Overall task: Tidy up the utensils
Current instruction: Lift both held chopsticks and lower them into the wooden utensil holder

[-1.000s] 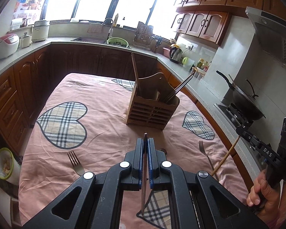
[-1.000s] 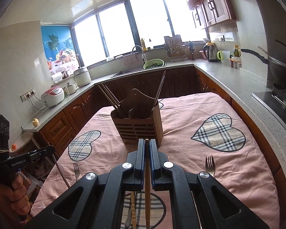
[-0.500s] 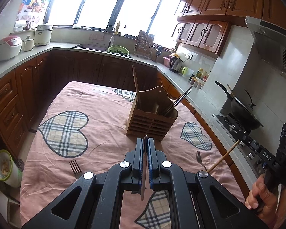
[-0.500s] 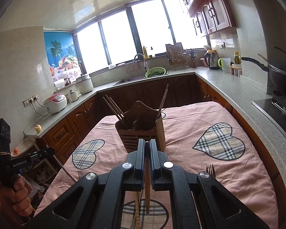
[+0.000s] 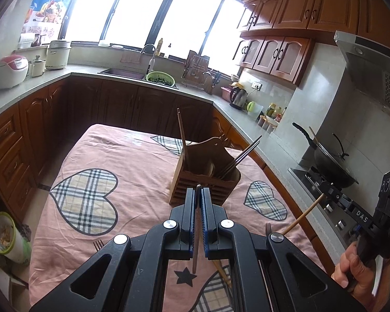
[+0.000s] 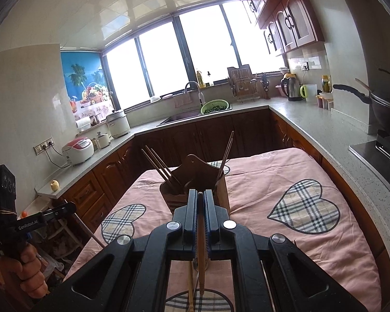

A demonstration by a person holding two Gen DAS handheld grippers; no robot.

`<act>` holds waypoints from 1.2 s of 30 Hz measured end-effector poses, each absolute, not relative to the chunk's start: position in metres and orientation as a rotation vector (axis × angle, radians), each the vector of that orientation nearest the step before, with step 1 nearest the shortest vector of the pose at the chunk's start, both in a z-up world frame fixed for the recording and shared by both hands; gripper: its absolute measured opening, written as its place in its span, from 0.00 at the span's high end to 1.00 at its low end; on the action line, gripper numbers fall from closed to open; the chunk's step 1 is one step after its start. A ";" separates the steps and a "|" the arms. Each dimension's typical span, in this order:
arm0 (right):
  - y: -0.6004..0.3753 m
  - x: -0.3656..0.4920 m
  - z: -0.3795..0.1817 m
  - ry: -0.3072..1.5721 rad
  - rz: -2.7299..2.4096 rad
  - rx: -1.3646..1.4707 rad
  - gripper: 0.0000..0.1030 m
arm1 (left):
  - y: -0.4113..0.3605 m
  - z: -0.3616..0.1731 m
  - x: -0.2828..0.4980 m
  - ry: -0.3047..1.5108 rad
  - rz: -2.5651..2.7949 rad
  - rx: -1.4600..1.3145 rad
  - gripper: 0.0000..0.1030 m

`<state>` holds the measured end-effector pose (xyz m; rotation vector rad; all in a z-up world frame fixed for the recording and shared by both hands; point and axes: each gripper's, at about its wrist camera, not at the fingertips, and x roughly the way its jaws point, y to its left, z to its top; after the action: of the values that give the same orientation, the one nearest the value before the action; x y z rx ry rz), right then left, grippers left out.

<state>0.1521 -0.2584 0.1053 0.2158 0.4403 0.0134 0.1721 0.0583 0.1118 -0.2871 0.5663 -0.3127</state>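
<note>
A wooden utensil holder point(image 5: 204, 173) stands mid-table with several chopsticks in it; it also shows in the right wrist view point(image 6: 195, 182). My left gripper point(image 5: 198, 191) is shut on a dark chopstick point(image 5: 196, 239), held above the table just short of the holder. My right gripper point(image 6: 200, 193) is shut on a light wooden chopstick point(image 6: 200, 254), also raised before the holder. The right gripper appears at the right of the left wrist view point(image 5: 332, 195), its chopstick point(image 5: 303, 215) hanging down. The left gripper appears at the left of the right wrist view point(image 6: 65, 208).
Forks lie on the pink heart-print tablecloth point(image 5: 132, 156): one at front left point(image 5: 98, 245), one at front right point(image 5: 267, 228). Another chopstick point(image 6: 190, 283) lies on the cloth below my right gripper. Counters surround the table; a wok point(image 5: 330, 163) sits on the stove at right.
Both grippers have risen and tilted up with their chopsticks, and moved closer to the holder. The forks have dropped lower in view.
</note>
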 end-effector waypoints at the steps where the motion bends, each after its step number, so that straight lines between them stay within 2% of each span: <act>1: -0.259 0.154 0.107 0.436 0.015 0.217 0.96 | 0.058 0.114 0.174 0.561 -0.312 -0.287 0.97; 27: -0.270 0.240 0.167 0.239 -0.003 0.224 0.96 | 0.056 0.144 0.277 0.378 -0.281 -0.351 0.97; 36: -0.284 0.278 0.164 0.213 -0.033 0.255 0.96 | 0.052 0.122 0.326 0.344 -0.236 -0.400 0.97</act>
<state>0.2775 -0.2845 0.1645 0.2554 0.2132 -0.0333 0.3260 0.0515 0.1218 -0.4000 0.3440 -0.2361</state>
